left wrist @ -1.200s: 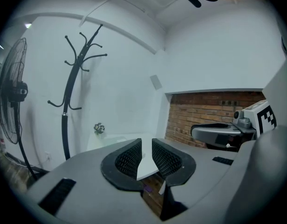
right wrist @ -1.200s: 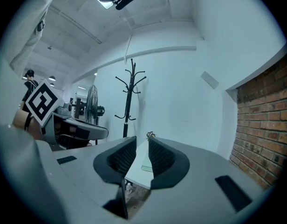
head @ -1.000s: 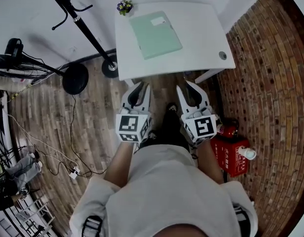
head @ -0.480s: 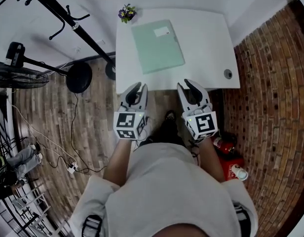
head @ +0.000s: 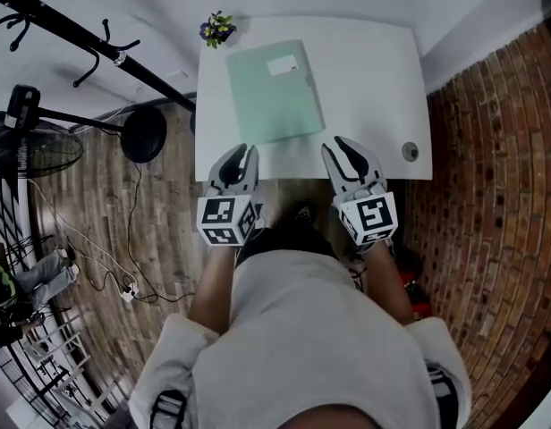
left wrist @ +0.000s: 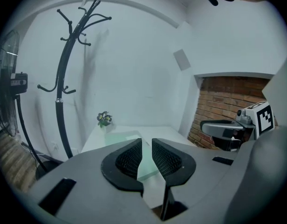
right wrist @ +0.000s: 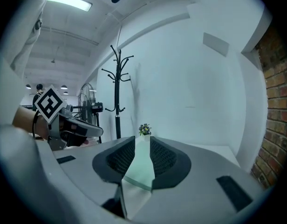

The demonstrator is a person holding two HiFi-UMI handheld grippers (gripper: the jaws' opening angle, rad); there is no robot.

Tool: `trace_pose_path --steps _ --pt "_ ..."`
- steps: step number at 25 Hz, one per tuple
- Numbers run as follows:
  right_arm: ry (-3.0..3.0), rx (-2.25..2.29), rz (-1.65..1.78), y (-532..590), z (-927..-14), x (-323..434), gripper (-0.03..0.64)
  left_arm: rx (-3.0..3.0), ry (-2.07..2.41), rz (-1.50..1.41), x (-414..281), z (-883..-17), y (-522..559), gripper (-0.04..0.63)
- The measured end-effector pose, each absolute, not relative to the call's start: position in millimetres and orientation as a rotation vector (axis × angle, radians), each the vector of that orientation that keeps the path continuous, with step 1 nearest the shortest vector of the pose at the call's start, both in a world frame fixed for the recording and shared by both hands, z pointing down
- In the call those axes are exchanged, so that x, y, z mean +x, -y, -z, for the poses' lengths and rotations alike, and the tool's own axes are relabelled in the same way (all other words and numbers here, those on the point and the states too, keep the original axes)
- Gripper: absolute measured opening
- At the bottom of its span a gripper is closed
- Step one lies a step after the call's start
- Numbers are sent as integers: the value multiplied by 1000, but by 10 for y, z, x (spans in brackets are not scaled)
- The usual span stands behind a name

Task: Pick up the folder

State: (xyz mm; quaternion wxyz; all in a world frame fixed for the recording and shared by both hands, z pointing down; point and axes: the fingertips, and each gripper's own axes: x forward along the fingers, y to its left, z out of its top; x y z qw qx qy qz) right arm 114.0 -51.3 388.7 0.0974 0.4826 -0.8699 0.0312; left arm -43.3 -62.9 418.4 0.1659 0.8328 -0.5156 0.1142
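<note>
White worktop (head: 374, 79) bears the green folder (head: 274, 92) flat, at 12 o'clock from the left gripper (head: 241, 153), narrowly spread, empty. The right gripper (head: 341, 146) has just been opening, empty, likely readying for the folder's near edge.

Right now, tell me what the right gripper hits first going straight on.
Probably the green folder on the white table: its near corner shows ahead of the right gripper, between its jaws, which have just been opening and hold nothing. Depth is unclear.

Even, cool light; sharp centre, fisheye-warped dark edges.
</note>
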Motion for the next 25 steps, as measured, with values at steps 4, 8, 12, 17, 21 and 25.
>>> trace_pose_path --steps 4,8,12,17,21,25 --pt "2585 1408 -145 649 -3982 1308 101 2318 1510 -342 -425 -4259 758 72" --pt "2589 1400 -184 775 -4080 1409 103 2286 1546 -357 -469 -4307 892 72" --pt "2585 1392 -208 955 -4164 1420 104 2265 1562 -367 -547 -4375 1034 72" --pt "2576 1370 -213 1248 -4242 1351 104 2229 1577 -368 -691 -4490 1279 72" --pt "2576 1335 -230 1521 -4292 1243 106 2194 1575 -371 -791 -4591 1527 72" --pt "2563 1304 -255 1842 -4389 1134 107 2177 1550 -388 -831 -4713 1823 72"
